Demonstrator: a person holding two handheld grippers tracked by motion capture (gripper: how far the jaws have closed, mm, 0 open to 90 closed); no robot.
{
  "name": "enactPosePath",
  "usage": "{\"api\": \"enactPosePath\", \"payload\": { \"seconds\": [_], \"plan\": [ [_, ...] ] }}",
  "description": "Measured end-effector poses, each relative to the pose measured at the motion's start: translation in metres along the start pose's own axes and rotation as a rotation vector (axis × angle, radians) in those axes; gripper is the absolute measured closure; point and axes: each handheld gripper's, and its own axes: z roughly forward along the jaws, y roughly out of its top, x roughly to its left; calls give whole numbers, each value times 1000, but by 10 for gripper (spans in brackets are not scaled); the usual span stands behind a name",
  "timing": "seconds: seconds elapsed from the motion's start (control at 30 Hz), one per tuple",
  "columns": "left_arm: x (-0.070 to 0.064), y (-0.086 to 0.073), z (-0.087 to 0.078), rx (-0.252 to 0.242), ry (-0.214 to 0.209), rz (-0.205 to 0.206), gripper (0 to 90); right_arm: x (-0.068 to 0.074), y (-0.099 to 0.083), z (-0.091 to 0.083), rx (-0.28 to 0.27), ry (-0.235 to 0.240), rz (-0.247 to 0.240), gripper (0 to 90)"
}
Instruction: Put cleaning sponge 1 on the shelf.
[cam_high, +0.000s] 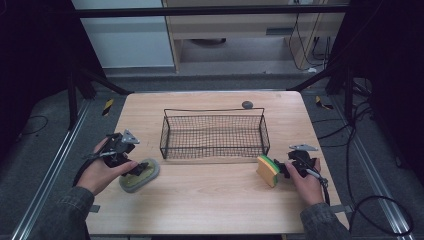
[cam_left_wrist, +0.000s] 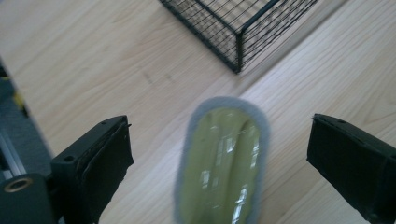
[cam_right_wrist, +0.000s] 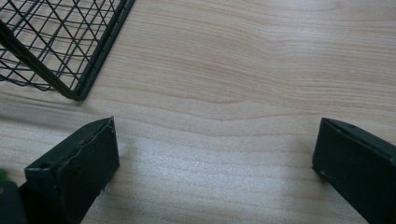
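High view is showing one wooden table (cam_high: 210, 195), one black wire basket (cam_high: 214, 135) sitting in the middle of it, two sponges and two handheld grippers. Sponge one is an oval scrubber (cam_high: 140, 175) with a grey felt rim and a yellow-green top, lying flat near the table's left front, just off the basket's front-left corner; its long axis is running diagonally, far end pointing up-right toward the basket. The left gripper (cam_high: 136, 167) is sitting right over its near end. Sponge two is a yellow block sponge (cam_high: 267, 170) with a green scouring layer, standing on edge near the right front, green side facing the basket, and the right gripper (cam_high: 283, 168) is sitting right against it. There's also a small dark round thing (cam_high: 247, 104) by the far table edge, can't tell what it is. Left gripper view is giving what the overhead can't: the jaws are spread wide, each well clear of the scrubber (cam_left_wrist: 222, 161), which is lying between them lengthwise and pointing away toward the basket corner (cam_left_wrist: 238, 44), glossy top catching the light. Right gripper view is showing those jaws gaping wide too, gripping nothing, bare wood between them, basket corner (cam_right_wrist: 77, 95) up left, and just a sliver of green at the far left edge.
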Motion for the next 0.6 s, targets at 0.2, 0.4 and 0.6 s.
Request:
{"api": "enactPosePath", "payload": {
  "seconds": [0.2,0.4,0.6],
  "plan": [
    [2,6,8,81,-7,76,119,1,0,0,1,1,-7,5],
    [2,5,31,218,-66,131,227,2,0,0,2,7,-9,5],
    [8,-5,44,325,-108,134,252,3,0,0,5,19,-20,6]
  ]
}}
